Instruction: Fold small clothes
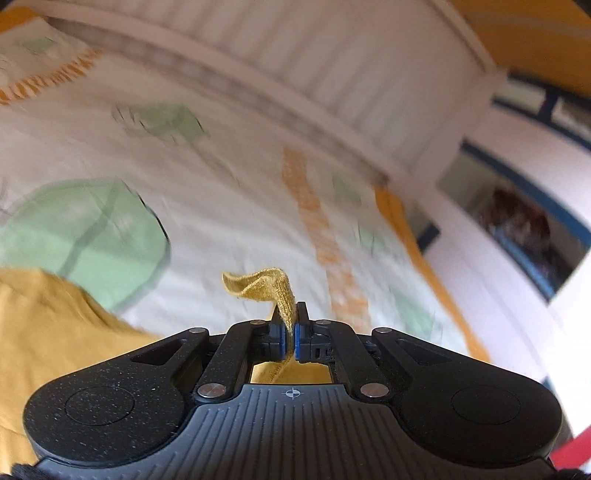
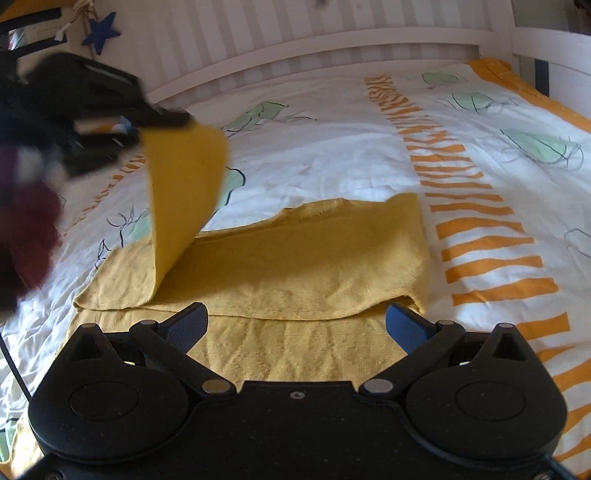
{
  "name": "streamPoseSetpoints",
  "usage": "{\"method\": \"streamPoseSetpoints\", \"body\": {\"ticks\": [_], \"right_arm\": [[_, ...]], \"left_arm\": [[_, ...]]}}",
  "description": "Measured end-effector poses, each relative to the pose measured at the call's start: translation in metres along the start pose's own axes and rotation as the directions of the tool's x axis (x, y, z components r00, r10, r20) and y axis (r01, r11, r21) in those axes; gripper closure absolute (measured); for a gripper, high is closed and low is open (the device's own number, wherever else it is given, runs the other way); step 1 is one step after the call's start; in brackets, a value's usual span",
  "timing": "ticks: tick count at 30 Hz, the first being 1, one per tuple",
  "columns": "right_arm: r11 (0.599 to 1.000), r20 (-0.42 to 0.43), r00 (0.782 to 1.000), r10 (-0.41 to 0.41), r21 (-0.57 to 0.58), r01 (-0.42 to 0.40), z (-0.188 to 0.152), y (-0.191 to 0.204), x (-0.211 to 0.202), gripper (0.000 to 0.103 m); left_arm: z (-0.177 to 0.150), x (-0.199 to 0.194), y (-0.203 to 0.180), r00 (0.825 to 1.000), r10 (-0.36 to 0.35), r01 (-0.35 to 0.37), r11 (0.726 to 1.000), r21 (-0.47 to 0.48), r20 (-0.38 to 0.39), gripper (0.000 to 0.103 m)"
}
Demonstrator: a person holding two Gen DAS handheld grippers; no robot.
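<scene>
Mustard-yellow knit garment (image 2: pixel 306 258), partly folded, lies on the white bedspread (image 2: pixel 332 147) printed with green shapes and orange stripes.

The left gripper (image 1: pixel 295 332) is clenched on a hemmed edge of the garment; the fabric passes between the blue pads (image 1: pixel 282 338) and curls above them. In the right wrist view, this gripper (image 2: pixel 147 122) appears blurred at upper left, holding one corner flap raised above the flat portion. The right gripper (image 2: pixel 295 325) hovers low over the near edge of the garment, jaws spread wide, nothing between the fingers (image 2: pixel 188 325). A white slatted bed frame (image 2: pixel 295 40) stands behind the bedspread. A blue star ornament (image 2: pixel 100 31) hangs at upper left.
</scene>
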State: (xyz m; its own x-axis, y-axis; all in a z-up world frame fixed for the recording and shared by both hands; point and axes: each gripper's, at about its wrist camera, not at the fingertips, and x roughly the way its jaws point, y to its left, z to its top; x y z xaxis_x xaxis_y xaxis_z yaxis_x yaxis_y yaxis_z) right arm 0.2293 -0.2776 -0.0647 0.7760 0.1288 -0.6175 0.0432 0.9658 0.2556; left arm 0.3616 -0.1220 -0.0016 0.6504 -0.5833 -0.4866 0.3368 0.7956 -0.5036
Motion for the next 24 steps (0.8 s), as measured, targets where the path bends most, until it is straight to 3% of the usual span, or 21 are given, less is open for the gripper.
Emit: {"method": "streamPoseSetpoints", "body": {"ticks": [2, 3, 4, 10, 15, 18, 20, 24], "right_arm": [[1.0, -0.004, 1.0, -0.01, 0.002, 0.01, 0.0, -0.002, 0.001, 0.001], [1.0, -0.006, 1.0, -0.016, 0.001, 0.016, 0.0, -0.003, 0.001, 0.001], [1.0, -0.007, 1.0, -0.021, 0.0, 0.021, 0.0, -0.003, 0.002, 0.001], [0.999, -0.007, 0.999, -0.036, -0.008, 0.036, -0.002, -0.004, 0.003, 0.001], [0.999, 0.003, 0.999, -0.037, -0.02, 0.037, -0.004, -0.002, 0.004, 0.001], [0.999, 0.021, 0.999, -0.025, -0.02, 0.025, -0.005, -0.001, 0.004, 0.001], [1.0, 0.032, 0.999, -0.017, -0.022, 0.017, -0.005, -0.001, 0.005, 0.001], [0.999, 0.057, 0.998, -0.001, -0.032, 0.003, -0.006, 0.002, 0.006, 0.001]], "left_arm": [[-0.01, 0.012, -0.007, 0.998, 0.004, -0.002, 0.999, 0.047, -0.062, 0.09], [-0.015, 0.015, -0.009, 0.996, 0.008, -0.002, 0.998, 0.069, -0.084, 0.074], [-0.02, 0.016, -0.011, 0.996, 0.007, 0.001, 0.996, 0.087, -0.09, 0.067], [-0.032, -0.019, -0.005, 0.999, 0.027, -0.018, 0.98, 0.198, -0.042, 0.056], [-0.042, -0.054, 0.028, 0.987, 0.16, -0.154, 0.954, 0.256, -0.002, 0.054], [-0.051, -0.07, 0.066, 0.956, 0.294, -0.288, 0.931, 0.224, 0.009, 0.054], [-0.058, -0.08, 0.094, 0.923, 0.384, -0.376, 0.904, 0.206, -0.002, 0.054], [-0.073, -0.101, 0.141, 0.867, 0.498, -0.49, 0.861, 0.135, -0.03, 0.054]]}}
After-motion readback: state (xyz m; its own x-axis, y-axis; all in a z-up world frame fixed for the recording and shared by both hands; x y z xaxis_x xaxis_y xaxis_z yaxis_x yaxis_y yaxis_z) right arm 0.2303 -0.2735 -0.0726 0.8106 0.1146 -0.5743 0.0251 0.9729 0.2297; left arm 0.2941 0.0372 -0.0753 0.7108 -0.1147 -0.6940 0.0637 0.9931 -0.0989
